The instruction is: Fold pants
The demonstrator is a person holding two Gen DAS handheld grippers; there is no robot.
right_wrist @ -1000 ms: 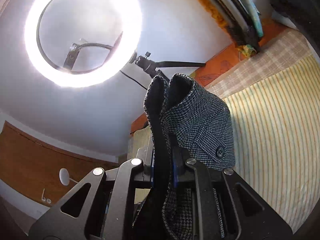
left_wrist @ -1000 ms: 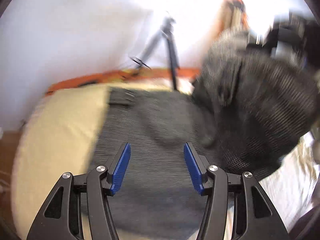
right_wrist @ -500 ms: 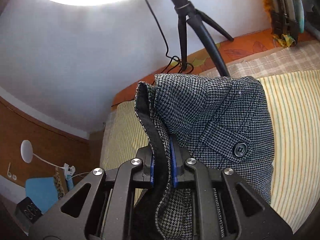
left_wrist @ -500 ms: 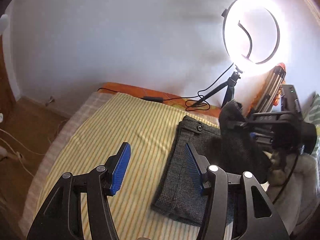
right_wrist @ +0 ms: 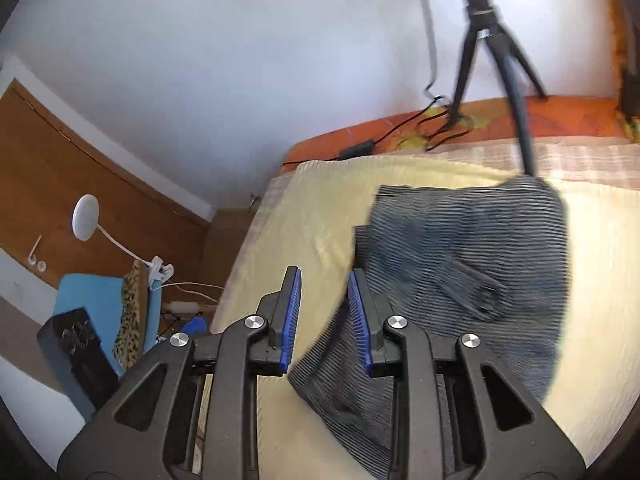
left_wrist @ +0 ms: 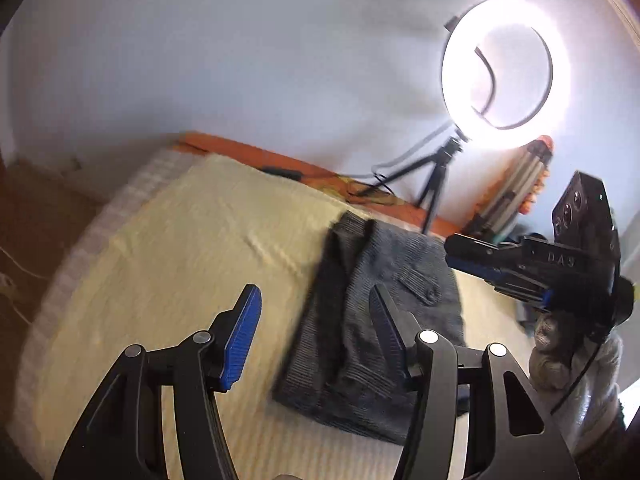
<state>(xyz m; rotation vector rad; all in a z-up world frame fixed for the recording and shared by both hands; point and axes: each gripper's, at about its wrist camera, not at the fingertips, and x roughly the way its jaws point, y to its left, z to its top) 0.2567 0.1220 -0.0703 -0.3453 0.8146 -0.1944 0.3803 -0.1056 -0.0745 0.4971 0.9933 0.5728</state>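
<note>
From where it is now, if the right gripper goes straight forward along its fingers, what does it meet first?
Probably the folded pants, lying on the yellow bedcover ahead of the open right gripper. Depth is unclear, so the left edge of the pants might just be missed.

Ahead of both grippers, a lit round ring lamp on a black tripod stands against the plain white wall, the yellow striped bedcover below them, a brown wooden panel off to the right gripper's left.
</note>
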